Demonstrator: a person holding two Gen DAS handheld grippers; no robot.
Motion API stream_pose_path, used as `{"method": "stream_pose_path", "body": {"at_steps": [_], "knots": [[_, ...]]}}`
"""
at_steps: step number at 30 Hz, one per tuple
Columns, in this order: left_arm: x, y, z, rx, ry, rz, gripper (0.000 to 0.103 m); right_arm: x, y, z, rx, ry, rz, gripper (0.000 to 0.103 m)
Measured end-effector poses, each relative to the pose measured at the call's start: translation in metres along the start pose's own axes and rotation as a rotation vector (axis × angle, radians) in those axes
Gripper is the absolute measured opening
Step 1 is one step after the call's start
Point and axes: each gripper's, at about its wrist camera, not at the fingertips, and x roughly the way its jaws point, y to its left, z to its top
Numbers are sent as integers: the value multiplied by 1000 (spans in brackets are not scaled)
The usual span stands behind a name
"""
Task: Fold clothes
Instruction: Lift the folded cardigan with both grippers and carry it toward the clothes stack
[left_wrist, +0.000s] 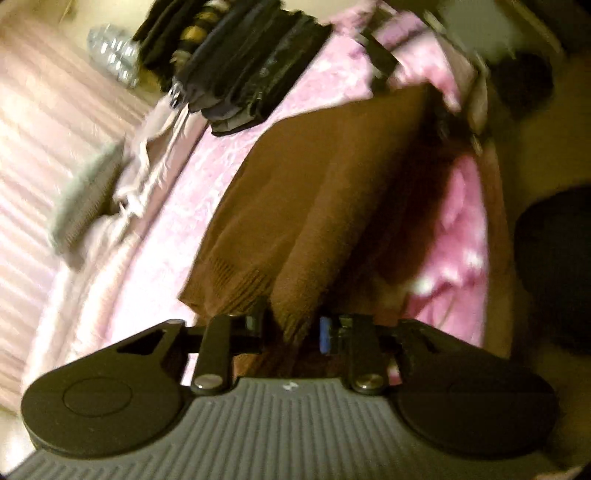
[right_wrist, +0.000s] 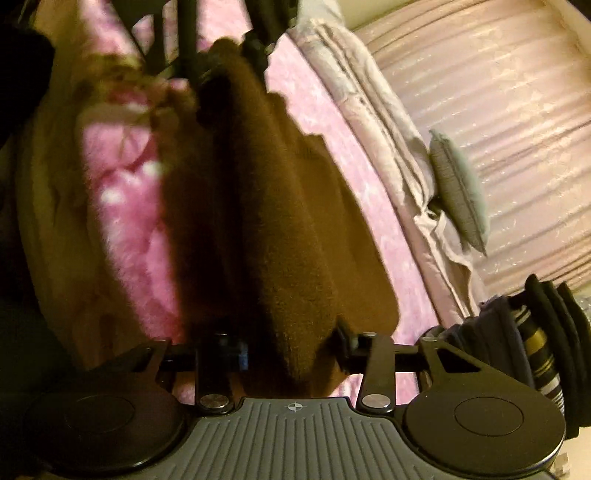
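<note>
Both grippers' fingers pinch the brown sweater (left_wrist: 314, 192) above the pink bedspread (left_wrist: 207, 173), folded dark clothes (left_wrist: 240, 66) stacked beyond.

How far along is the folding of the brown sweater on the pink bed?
Done: a stack of dark folded clothes sits at the edge of the pink blanket. In hand: the brown sweater hangs in long folds between the left gripper and the right gripper, each holding one end. Left: it still has to be laid down, folded smaller and stacked. Blur hides finer detail.
</note>
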Motion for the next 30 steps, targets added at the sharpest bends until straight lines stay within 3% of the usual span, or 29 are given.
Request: {"method": "stream_pose_path", "body": {"at_steps": [4,7,9,11,19,24,30], "knots": [[5,-41,-5,259,22,152,43,-13,-15,-2,36,-22,-4,29],[15,-53,-9,348,63,193,43,-17,-21,-2,41,-36,-1,28],[20,-46,-9,314,75,173,32,-18,-25,-2,48,-46,5,27],[24,-40,-9,283,84,154,28,-17,-29,-2,55,-55,15,27],[8,-5,-14,207,-11,20,22,-17,-46,7,61,-22,96,24],[-21,47,5,127,20,-99,21,-35,-97,40,45,36,194,24],[-83,130,57,68,61,-241,21,-94,-183,76,87,100,321,23]]}}
